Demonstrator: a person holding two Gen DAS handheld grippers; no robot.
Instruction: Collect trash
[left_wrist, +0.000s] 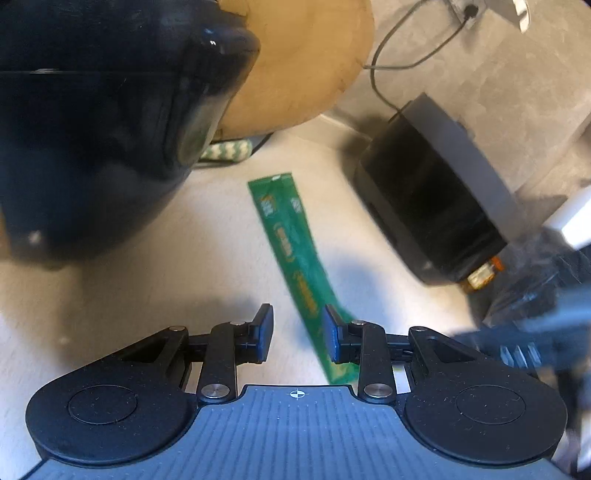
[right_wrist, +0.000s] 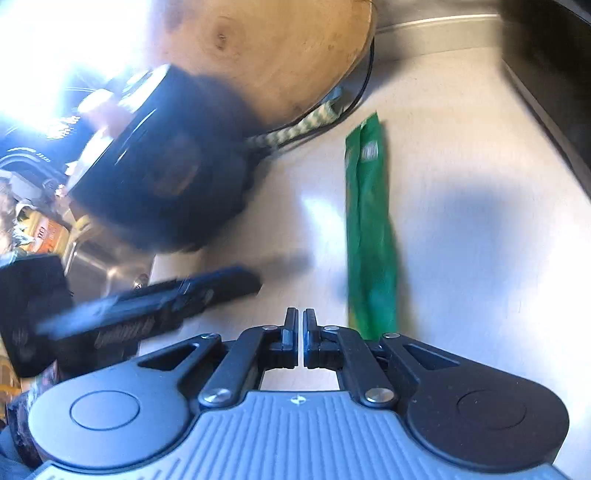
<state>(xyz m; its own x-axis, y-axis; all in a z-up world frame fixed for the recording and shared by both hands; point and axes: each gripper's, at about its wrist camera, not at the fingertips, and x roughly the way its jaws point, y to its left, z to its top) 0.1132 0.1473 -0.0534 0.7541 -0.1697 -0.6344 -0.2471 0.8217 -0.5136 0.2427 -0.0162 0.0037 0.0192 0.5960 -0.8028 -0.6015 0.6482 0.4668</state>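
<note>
One long green foil wrapper (left_wrist: 295, 266), flat, narrow, lies on the pale bench (left_wrist: 147, 295). In the left wrist view its long axis runs diagonally, far end pointing up-left toward the round wooden board (left_wrist: 303, 66), near end passing under the right finger of the left tongs (left_wrist: 298, 332). Left tongs partly spread, nothing clamped between the pads; wrapper sits behind and below the right pad, contact unclear. In the right wrist view the same wrapper (right_wrist: 369, 229) runs nearly straight up the frame, near end beside the right finger of the right tongs (right_wrist: 300, 338), not between them. Right tongs clenched, pads almost meeting, gripping nothing. Dark round appliance (left_wrist: 92, 129) sits left of the wrapper, well apart from it; black box-shaped device (left_wrist: 428, 206) sits right, near it. Cable (left_wrist: 406, 55) trails behind the board. Green-and-white zigzag cloth (left_wrist: 225, 149) peeks out under the board edge. Heavy motion blur on the right wrist view; the dark bar at left there is probably the left tongs (right_wrist: 166, 299).
</note>
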